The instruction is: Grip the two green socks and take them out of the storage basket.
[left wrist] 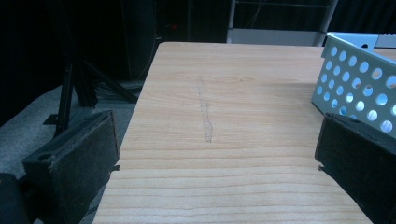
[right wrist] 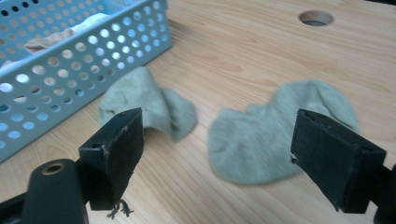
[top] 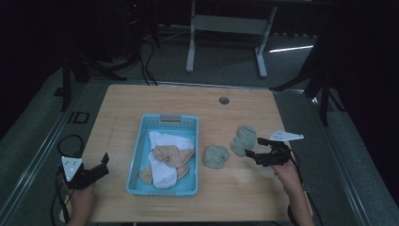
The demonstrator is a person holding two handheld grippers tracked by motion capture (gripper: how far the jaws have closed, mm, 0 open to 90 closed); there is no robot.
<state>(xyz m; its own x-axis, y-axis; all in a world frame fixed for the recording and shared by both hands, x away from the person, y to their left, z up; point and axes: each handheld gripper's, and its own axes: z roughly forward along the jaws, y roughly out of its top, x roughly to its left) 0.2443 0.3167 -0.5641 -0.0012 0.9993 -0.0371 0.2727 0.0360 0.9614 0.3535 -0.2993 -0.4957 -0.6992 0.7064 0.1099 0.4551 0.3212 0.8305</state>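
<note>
Now the right gripper [top: 254, 148] has its jaws spread wide and grasps nothing, just beside the two green socks [right wrist: 261, 135] that lie on the table [top: 235, 188], near the blue basket [top: 136, 155].

The high view is dim and grainy: the pale wooden desk [top: 188, 101] is evenly but weakly lit, the room behind it nearly black except for one bright strip of light on the floor [top: 291, 48]. Both claw views are brighter and sharper. In the right gripper view, the grey-green sock [right wrist: 266, 135] ahead of the right claw [right wrist: 217, 158] blurs at its far edge, and shadows stay soft.
</note>
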